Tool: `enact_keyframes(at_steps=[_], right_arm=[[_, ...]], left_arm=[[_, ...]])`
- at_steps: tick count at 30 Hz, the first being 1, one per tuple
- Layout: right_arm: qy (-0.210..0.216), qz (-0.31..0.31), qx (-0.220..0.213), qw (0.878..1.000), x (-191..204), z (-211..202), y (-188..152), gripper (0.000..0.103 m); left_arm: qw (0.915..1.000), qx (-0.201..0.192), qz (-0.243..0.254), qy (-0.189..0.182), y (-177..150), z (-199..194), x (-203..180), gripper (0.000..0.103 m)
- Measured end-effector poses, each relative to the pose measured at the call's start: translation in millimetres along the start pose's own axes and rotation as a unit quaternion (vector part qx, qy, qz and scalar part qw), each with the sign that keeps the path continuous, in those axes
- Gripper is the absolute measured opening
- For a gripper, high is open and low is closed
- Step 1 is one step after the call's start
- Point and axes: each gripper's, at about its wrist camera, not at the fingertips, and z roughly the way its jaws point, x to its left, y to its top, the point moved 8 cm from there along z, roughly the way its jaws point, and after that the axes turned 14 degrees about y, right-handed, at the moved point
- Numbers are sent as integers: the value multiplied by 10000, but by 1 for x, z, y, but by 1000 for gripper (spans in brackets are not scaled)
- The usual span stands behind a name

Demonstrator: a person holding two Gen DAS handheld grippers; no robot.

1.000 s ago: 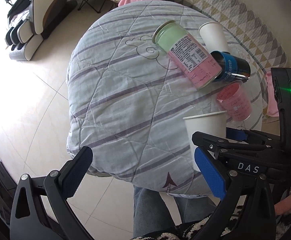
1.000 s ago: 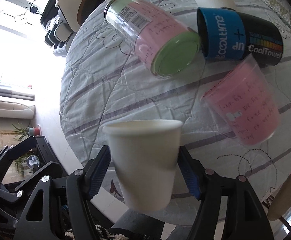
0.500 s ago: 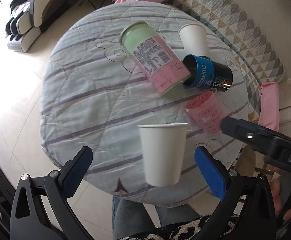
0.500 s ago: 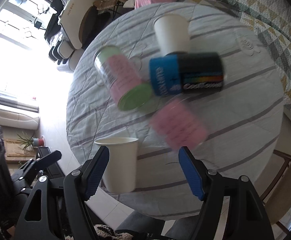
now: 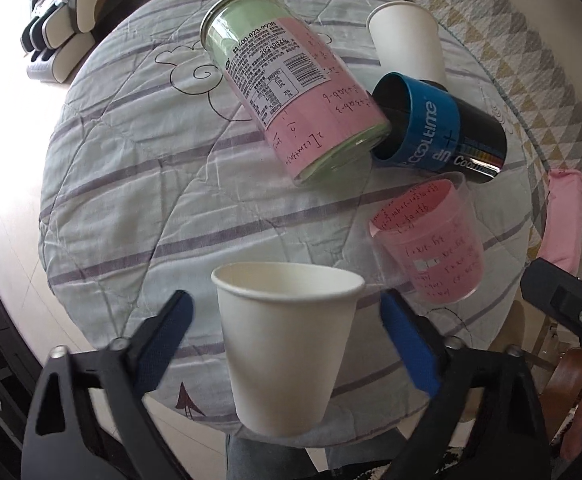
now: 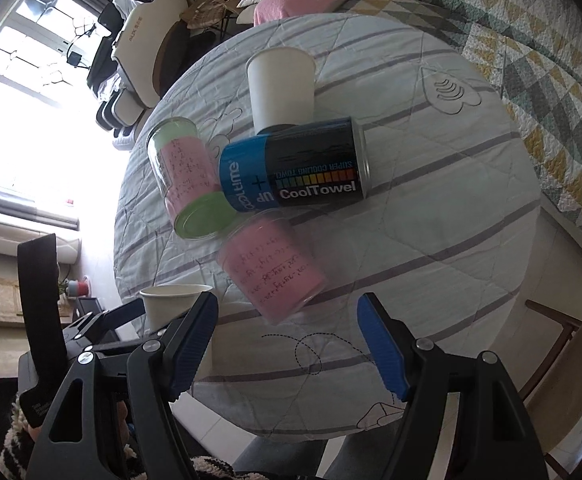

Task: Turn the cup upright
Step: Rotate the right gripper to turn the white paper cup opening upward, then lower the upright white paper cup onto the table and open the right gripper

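Observation:
A white paper cup (image 5: 287, 344) stands upright, mouth up, at the near edge of the round table (image 5: 139, 184). My left gripper (image 5: 287, 332) is open, its blue pads on either side of the cup with a gap on both sides. In the right wrist view the same cup (image 6: 175, 304) shows at the left, partly behind my left finger. My right gripper (image 6: 287, 344) is open and empty, just short of a clear cup with pink paper inside (image 6: 275, 268), which lies on its side; that cup also shows in the left wrist view (image 5: 431, 244).
A tall jar with pink and green lining (image 5: 291, 92) and a blue-black CoolTowel can (image 5: 439, 128) lie on their sides mid-table. A second white paper cup (image 5: 407, 40) stands mouth-down at the far side. A wooden chair (image 6: 571, 360) is by the table's right.
My right gripper has let go of the white cup and drawn back to the right. My left gripper has moved in so that its pads flank the standing cup.

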Motion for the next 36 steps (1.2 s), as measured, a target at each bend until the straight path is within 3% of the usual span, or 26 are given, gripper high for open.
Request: enact_keyframes(at_steps=[1,3,8,14,19,26,30,36], right_arm=[[13,-8,24,10000,-1,2,0,73],[81,14,98,9999,-2,6,0,73],[165,29,93,9998,-1,9,0,73],[178,-3,-16,9998,11,9,1,73],[141,-37,-123,9998,19,9,-2,73],[72,106,-102,9999,17,15,-14,73],[21,172,-89,9998,14,18,-20,73],[-29,236,-78,9997,14,19,-23,73]], left_arm=[[10000,68,19,33,-1,5,0,67],[9999,161,30,23,1,10,-2,68],[9996,-186,-86,-203,8,-14,5,67],[9937,-1007,-185,-463,29,-63,17,70],[9835,-1647,-86,-750,35,-76,19,69],[9885,-1268,172,-803,24,-42,2,67],[9880,-1261,172,-875,12,-40,8,68],[9911,-1066,376,-704,-5,-33,6,70]])
